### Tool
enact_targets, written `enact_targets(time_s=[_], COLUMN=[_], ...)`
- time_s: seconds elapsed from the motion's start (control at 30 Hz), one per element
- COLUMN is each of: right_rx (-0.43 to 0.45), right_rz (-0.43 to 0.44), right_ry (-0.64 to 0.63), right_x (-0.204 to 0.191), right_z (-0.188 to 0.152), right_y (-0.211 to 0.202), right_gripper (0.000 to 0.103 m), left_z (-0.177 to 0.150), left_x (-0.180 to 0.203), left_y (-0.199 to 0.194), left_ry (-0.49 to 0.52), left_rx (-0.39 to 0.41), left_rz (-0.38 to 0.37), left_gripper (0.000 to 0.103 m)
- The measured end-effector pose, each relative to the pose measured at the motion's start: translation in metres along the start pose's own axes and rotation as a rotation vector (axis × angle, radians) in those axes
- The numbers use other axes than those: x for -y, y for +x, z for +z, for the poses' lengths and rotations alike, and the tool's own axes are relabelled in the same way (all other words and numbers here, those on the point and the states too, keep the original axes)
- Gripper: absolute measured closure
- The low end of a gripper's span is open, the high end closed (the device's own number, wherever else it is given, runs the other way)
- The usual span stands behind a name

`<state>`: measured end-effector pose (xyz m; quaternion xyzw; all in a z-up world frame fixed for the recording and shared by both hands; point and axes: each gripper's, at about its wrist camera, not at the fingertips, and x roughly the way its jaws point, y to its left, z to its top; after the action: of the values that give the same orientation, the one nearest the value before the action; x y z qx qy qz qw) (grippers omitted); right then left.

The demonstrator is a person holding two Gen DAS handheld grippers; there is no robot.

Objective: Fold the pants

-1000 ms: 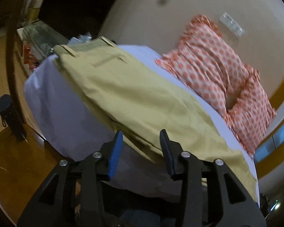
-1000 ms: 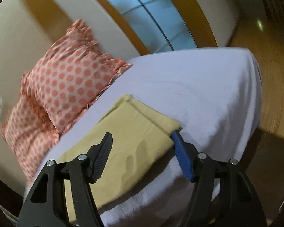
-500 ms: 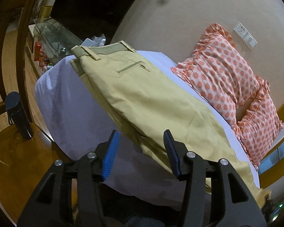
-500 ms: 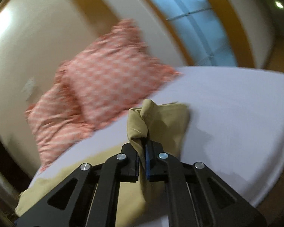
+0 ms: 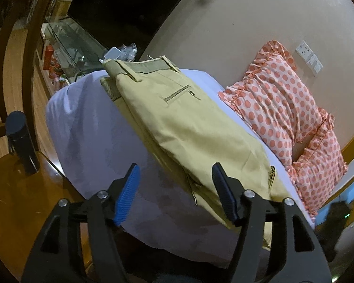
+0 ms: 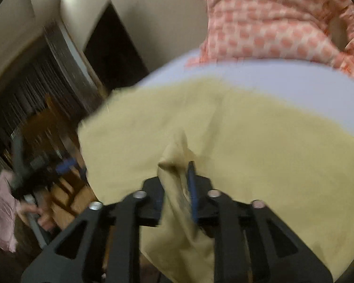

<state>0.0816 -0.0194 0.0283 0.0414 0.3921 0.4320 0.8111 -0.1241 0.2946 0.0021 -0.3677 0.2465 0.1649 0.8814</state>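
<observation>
Between right tool point(image 6: 174, 188) jaws, pants point(image 6: 224, 129)

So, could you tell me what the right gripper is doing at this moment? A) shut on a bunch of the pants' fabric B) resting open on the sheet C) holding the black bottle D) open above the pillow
A: the right gripper is shut with yellow fabric of the pants bunched between its fingers.

khaki pants point(image 5: 191, 127) | white sheet point(image 5: 92, 127) | orange-dotted pillows point(image 5: 278, 99)
</observation>
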Motion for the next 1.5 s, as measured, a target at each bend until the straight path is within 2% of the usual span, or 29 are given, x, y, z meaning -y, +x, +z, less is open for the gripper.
enact_targets(time_s=[0.03, 0.07, 0.1, 0.17, 0.23, 0.4, 0.5, 0.6, 0.73, 0.83, 0.93, 1.0, 1.07, 1.13, 1.2, 1.23, 1.3, 1.33, 1.4, 1.5], right_rx=[0.021, 0.054, 0.082, 0.168, 0.207, 0.216, 0.203, 0.19, 0.187, 0.191, 0.192, 0.192, 0.193, 0.206, 0.227, 0.241, 0.279, 0.308, 0.36, 0.449], right_rz=[0.025, 0.029, 0.024, 0.021, 0.012, 0.026, 0.038, 0.044, 0.044, 0.04, 0.046, 0.054, 0.058, 0.055, 0.049, 0.042, 0.018, -0.001, -0.039, -0.126], right_ry=[0.006, 0.019, 0.026, 0.031, 0.033, 0.049, 0.053, 0.051, 0.058, 0.076, 0.105, 0.121, 0.126, 0.127, 0.128, 0.128, 0.128, 0.136, 0.161, 0.226], right_x=[0.0, 0.003, 0.004, 0.002, 0.007, 0.007, 0.006, 0.003, 0.005, 0.011, 0.017, 0.021, 0.024, 0.027, 0.031, 0.033, 0.039, 0.045, 0.057, 0.083], right_z=[-0.004, -0.006, -0.006, -0.005, -0.004, -0.001, -0.004, -0.005, -0.006, -0.007, -0.009, -0.01, -0.012, -0.014, -0.015, -0.015, -0.016, -0.018, -0.021, -0.032], right_y=[-0.004, -0.014, -0.021, -0.04, -0.056, -0.059, -0.056, -0.052, -0.051, -0.051, -0.05, -0.05, -0.052, -0.058, -0.069, -0.075, -0.09, -0.102, -0.124, -0.164], right_gripper=[0.043, 0.03, 0.013, 0.012, 0.012, 0.012, 0.012, 0.012, 0.011, 0.01, 0.01, 0.01, 0.01, 0.01, 0.01, 0.01, 0.01, 0.01, 0.01, 0.01], left_z=[0.003, 0.006, 0.01, 0.019, 0.028, 0.045, 0.047, 0.045, 0.047, 0.052, 0.061, 0.067, 0.075, 0.083, 0.09, 0.094, 0.1, 0.1, 0.093, 0.054], left_x=[-0.003, -0.007, -0.011, -0.016, -0.025, -0.042, -0.045, -0.038, -0.025, -0.02, -0.013, -0.017, -0.027, -0.032, -0.022, -0.005, 0.048, 0.07, 0.145, 0.239], left_y=[0.001, 0.002, 0.003, 0.007, 0.014, 0.03, 0.043, 0.049, 0.043, 0.036, 0.041, 0.049, 0.058, 0.065, 0.07, 0.069, 0.057, 0.053, 0.04, 0.026], left_ry=[-0.014, -0.03, -0.041, -0.063, -0.109, -0.217, -0.263, -0.262, -0.244, -0.242, -0.214, -0.226, -0.259, -0.263, -0.206, -0.147, 0.037, 0.097, 0.286, 0.544], left_rx=[-0.003, 0.0, 0.003, 0.02, 0.021, 0.004, -0.05, -0.069, -0.052, -0.035, -0.045, -0.054, -0.056, -0.046, -0.054, -0.048, 0.006, 0.018, 0.044, 0.07], left_rz=[-0.013, -0.023, -0.027, -0.018, -0.017, -0.04, -0.073, -0.078, -0.066, -0.103, -0.087, -0.066, -0.036, -0.009, 0.042, 0.091, 0.131, 0.123, 0.073, -0.036], left_gripper=[0.037, 0.037, 0.036, 0.036, 0.037, 0.038, 0.038, 0.038, 0.038, 0.042, 0.043, 0.049, 0.062, 0.088, 0.093, 0.095, 0.096, 0.096, 0.096, 0.096])
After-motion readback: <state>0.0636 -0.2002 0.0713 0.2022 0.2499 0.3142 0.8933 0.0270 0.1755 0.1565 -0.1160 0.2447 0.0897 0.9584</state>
